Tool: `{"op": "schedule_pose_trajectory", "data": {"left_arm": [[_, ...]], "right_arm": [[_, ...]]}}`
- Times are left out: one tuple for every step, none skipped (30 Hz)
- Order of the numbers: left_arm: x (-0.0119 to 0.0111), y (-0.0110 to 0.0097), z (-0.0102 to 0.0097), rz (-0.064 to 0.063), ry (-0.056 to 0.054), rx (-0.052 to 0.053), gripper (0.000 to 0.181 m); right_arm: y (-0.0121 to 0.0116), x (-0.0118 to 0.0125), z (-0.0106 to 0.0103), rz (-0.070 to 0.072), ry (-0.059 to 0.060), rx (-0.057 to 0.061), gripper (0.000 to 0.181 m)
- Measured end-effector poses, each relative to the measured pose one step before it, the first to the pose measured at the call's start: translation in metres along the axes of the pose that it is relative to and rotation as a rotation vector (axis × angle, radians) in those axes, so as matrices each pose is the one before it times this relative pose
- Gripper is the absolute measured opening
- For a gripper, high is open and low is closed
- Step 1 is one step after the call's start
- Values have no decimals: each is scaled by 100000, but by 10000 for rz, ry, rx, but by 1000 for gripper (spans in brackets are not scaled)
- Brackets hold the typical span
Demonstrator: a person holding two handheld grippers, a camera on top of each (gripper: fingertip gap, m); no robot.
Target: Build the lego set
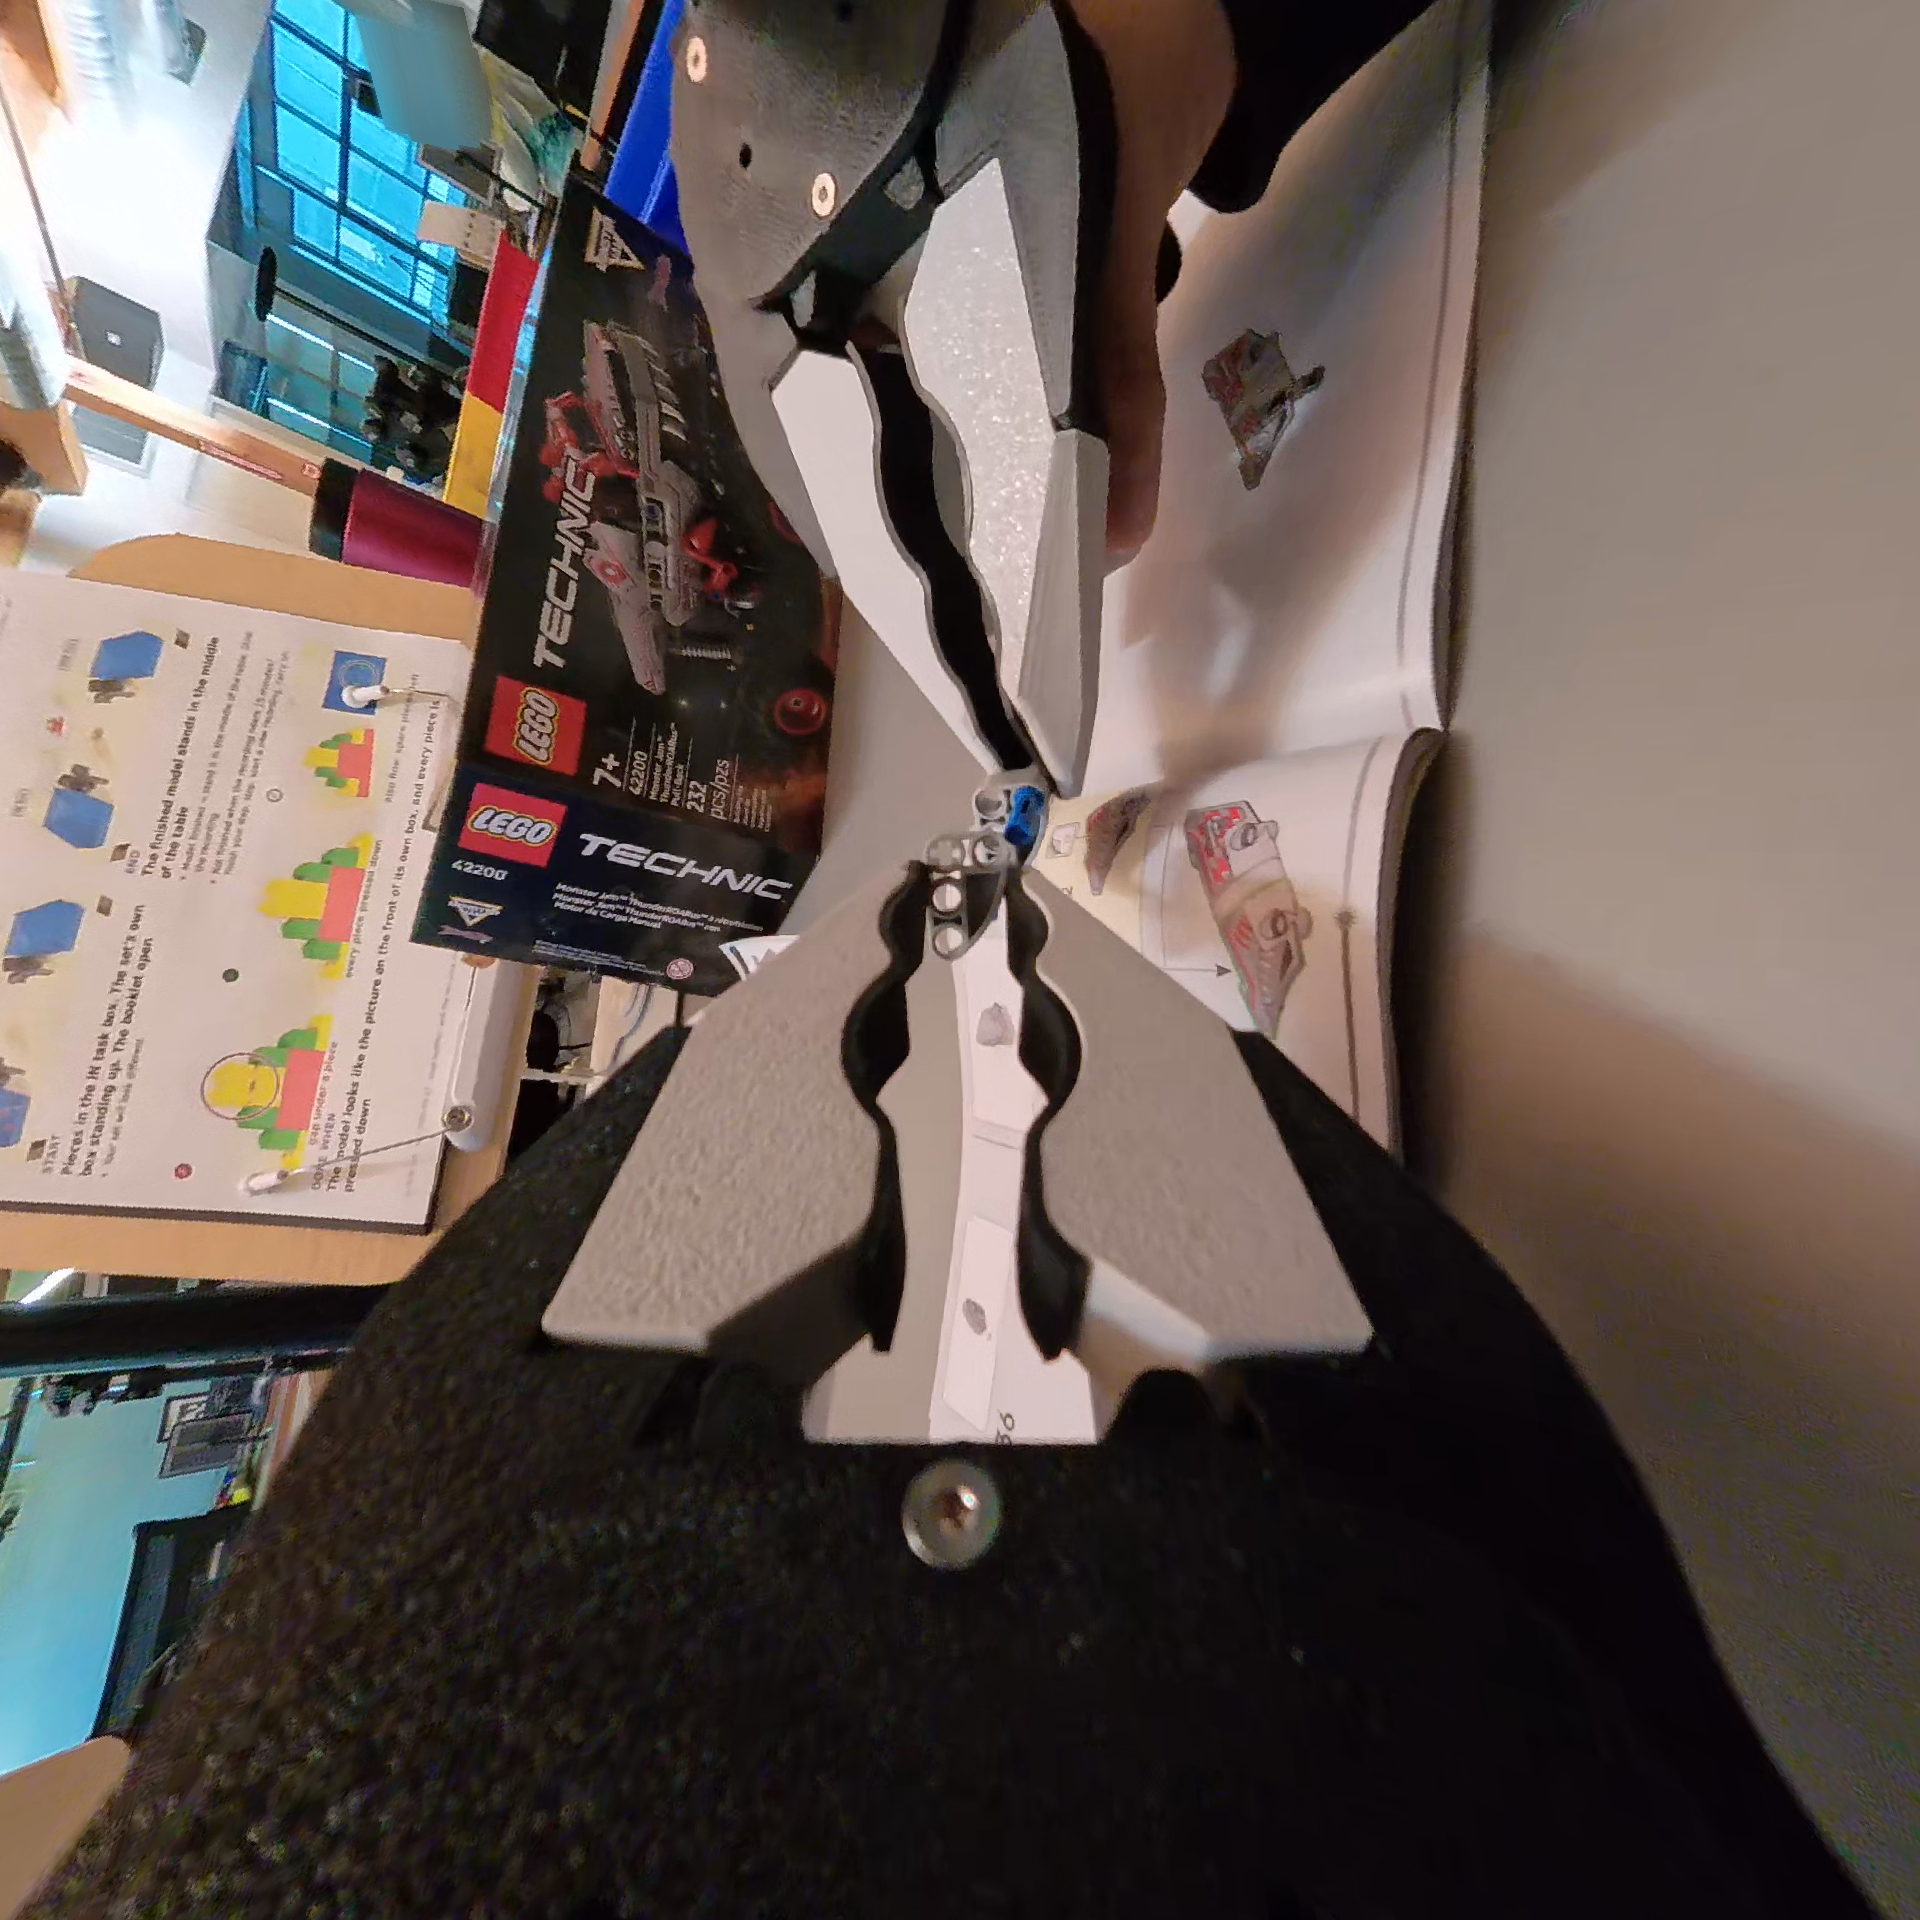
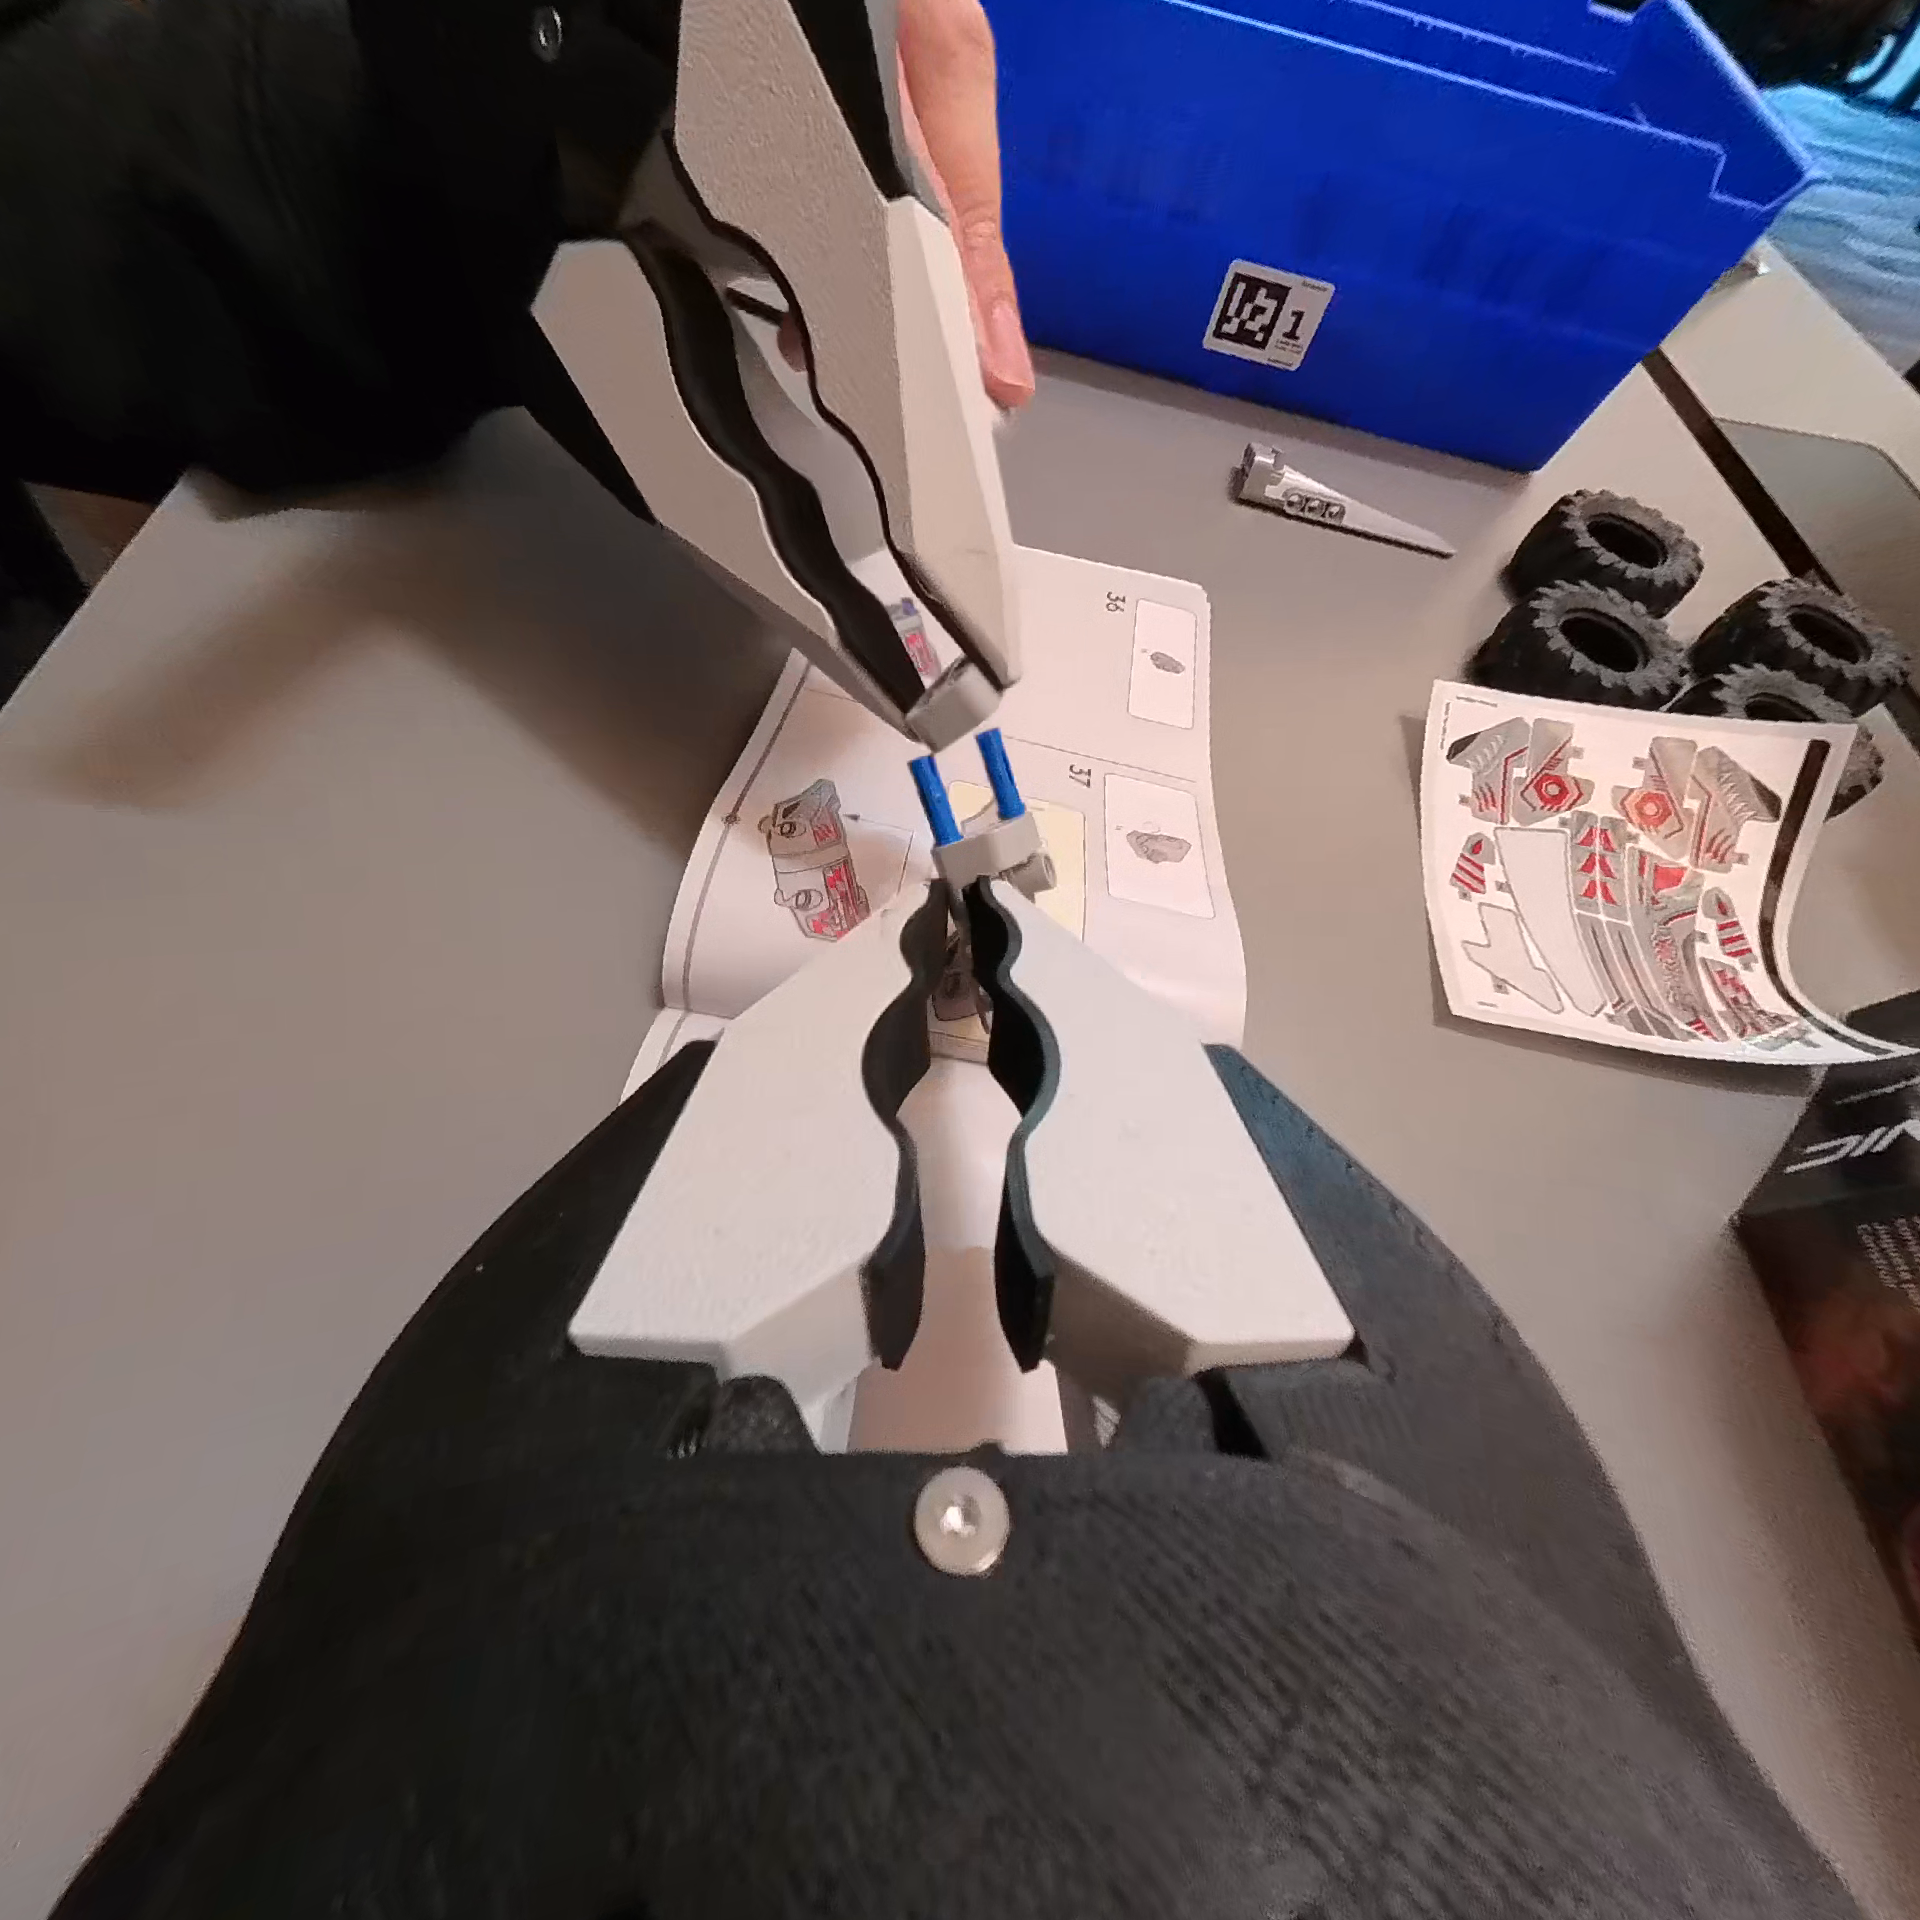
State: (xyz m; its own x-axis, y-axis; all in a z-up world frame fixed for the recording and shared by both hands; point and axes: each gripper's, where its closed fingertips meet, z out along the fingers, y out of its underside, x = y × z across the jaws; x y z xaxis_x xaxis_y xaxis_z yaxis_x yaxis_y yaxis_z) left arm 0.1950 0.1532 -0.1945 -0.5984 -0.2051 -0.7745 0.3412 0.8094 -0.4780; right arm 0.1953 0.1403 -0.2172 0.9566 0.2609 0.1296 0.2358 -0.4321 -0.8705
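Note:
In the left wrist view my left gripper [image 1: 966, 883] is shut on a small grey Technic beam [image 1: 961, 906] with round holes, held above the open instruction booklet [image 1: 1299, 883]. My right gripper [image 2: 961, 891] is shut on a grey connector [image 2: 987, 847] with two blue pins [image 2: 935, 805] sticking up. The two held pieces are tip to tip. The pins point at the grey piece [image 2: 951, 709] in the left gripper [image 2: 951, 694], with a small gap between them. The right gripper [image 1: 1023, 758] comes in from above in the left wrist view.
A blue bin [image 2: 1455, 208] stands at the back. A grey wedge panel [image 2: 1330, 499], several black tyres [image 2: 1621, 623] and a sticker sheet [image 2: 1621, 883] lie to the right. The set box [image 1: 644, 623] and a printed card on a stand [image 1: 208, 883] are nearby. Only a small space, under 4 cm, lies between the two pairs of fingers.

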Motion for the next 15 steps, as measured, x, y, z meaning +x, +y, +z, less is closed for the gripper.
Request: {"op": "schedule_pose_trajectory", "data": {"left_arm": [[155,-142,-33,-60,121,116,12],[136,-241,-38,-56,94,175,12],[117,-260,-35,-56,84,178,12],[175,-269,-27,-45,124,185,12],[173,-233,-18,-34,114,191,12],[197,-174,-42,-58,133,174,12],[183,-180,-62,-114,149,184,12],[151,-252,-93,-137,134,222,12],[166,-294,-120,-128,145,235,12],[153,-336,-139,-114,143,236,12],[72,-304,-132,-109,88,213,12],[1,-138,-72,-60,31,85,12],[69,58,20,38,35,-59,12],[249,64,68,64,131,-70,12],[237,6,57,9,146,-24,12]], "right_arm": [[16,-7,-16,38,-39,48,3],[-26,-51,-12,65,-77,57,3],[-14,-232,-5,10,-183,52,3],[-62,-223,-22,-74,-141,73,2],[2,-239,-19,-113,-143,16,2],[21,-235,-36,-82,-161,1,2],[-51,-216,-41,-60,-151,53,3],[-143,-243,-90,-10,-189,129,3],[-206,-296,-126,48,-249,176,3],[-230,-373,-154,34,-293,203,2],[-214,-339,-160,9,-262,204,2],[-47,-217,-68,100,-203,75,2],[178,-227,54,-29,-162,-116,2],[288,-267,142,-36,-167,-187,2],[191,-208,127,89,-161,-100,2]]}}
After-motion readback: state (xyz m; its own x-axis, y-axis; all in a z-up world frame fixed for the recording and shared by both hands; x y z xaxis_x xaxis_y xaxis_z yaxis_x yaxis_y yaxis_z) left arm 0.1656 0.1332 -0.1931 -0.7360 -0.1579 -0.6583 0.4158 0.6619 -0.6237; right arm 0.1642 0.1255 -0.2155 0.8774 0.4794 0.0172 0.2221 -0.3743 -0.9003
